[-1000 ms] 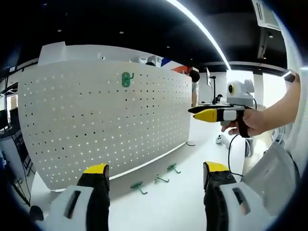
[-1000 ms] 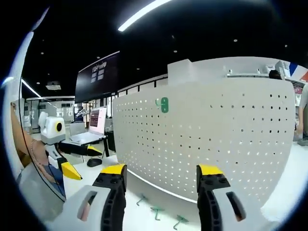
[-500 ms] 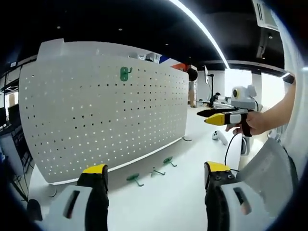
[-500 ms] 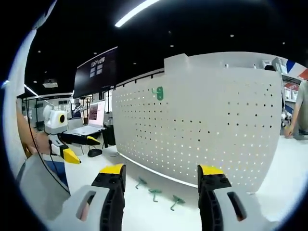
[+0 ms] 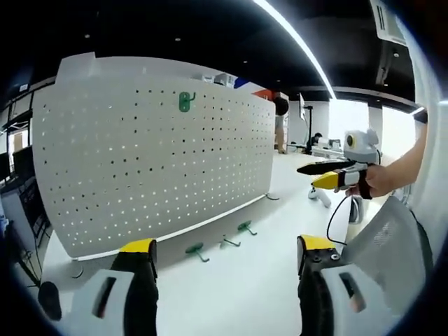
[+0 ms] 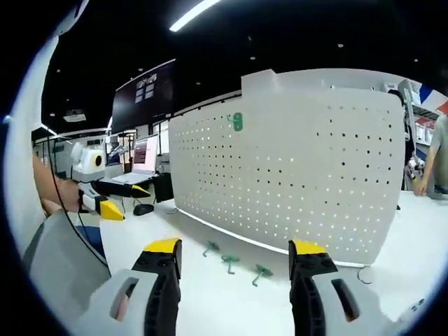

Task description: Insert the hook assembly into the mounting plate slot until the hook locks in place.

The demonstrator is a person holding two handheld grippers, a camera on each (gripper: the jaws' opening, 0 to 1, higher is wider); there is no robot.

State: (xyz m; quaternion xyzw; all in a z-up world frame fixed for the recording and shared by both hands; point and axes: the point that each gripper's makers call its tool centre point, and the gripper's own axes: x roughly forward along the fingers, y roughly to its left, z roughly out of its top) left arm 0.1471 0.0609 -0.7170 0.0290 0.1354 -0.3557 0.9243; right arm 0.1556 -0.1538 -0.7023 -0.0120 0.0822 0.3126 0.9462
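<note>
A tall white perforated metal pegboard (image 5: 154, 168) stands upright on the white desk (image 5: 238, 287), with one small green plastic hook (image 5: 184, 101) already seated high on it. Three loose green hooks (image 6: 229, 260) lie in a row on the desk just in front of the board's foot. The left gripper (image 5: 220, 262) and the right gripper (image 6: 229, 262) both hover well back, fingers spread wide and holding nothing. From this standoff, I'd worry about a skewed pinch on so slim a hook: it could twist and jam in the hole, or skid away.
</note>
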